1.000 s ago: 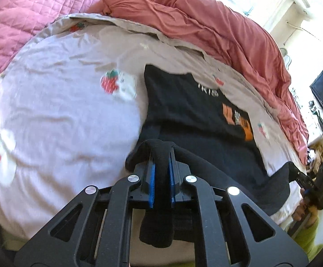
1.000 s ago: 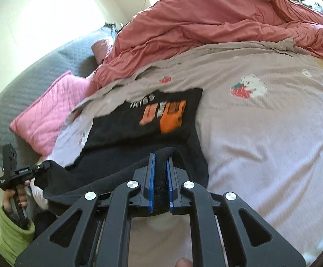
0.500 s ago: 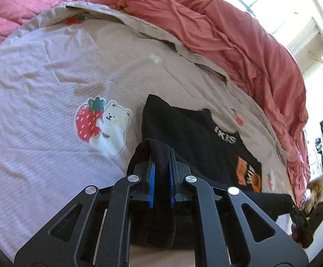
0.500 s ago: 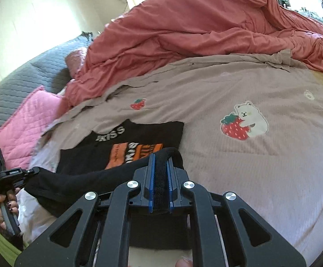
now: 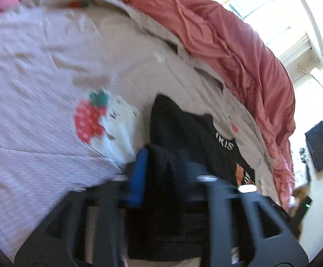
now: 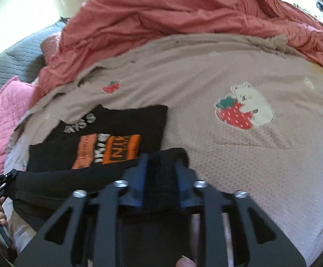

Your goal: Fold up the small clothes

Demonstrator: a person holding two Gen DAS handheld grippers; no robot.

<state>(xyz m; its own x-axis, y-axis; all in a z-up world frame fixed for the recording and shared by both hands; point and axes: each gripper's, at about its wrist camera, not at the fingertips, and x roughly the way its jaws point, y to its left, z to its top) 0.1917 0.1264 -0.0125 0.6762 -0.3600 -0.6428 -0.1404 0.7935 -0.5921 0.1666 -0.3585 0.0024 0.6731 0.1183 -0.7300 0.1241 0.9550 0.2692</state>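
Your biggest risk is the lifted hem of the black T-shirt point(image 6: 117, 133) landing askew: if one corner travels further than the other, the fold comes down crooked over the orange print and wrinkles bunch beneath it. Your right gripper point(image 6: 160, 166) is clenched on black fabric between its blue pads; your left gripper point(image 5: 161, 162) has cloth between its fingers too, but blur hides the far finger, so you cannot tell whether that pinch is firm, and a slack corner would drop early. The shirt lies on the beige bedspread point(image 6: 228, 71), its collar end at about 11 o'clock from your right gripper. You have open room at 1 to 3 o'clock, past the strawberry bear patch point(image 6: 243, 111). The heaped red duvet point(image 6: 183, 11) bounds you at 12 o'clock, the pink quilted pillow point(image 6: 3, 111) at 9.
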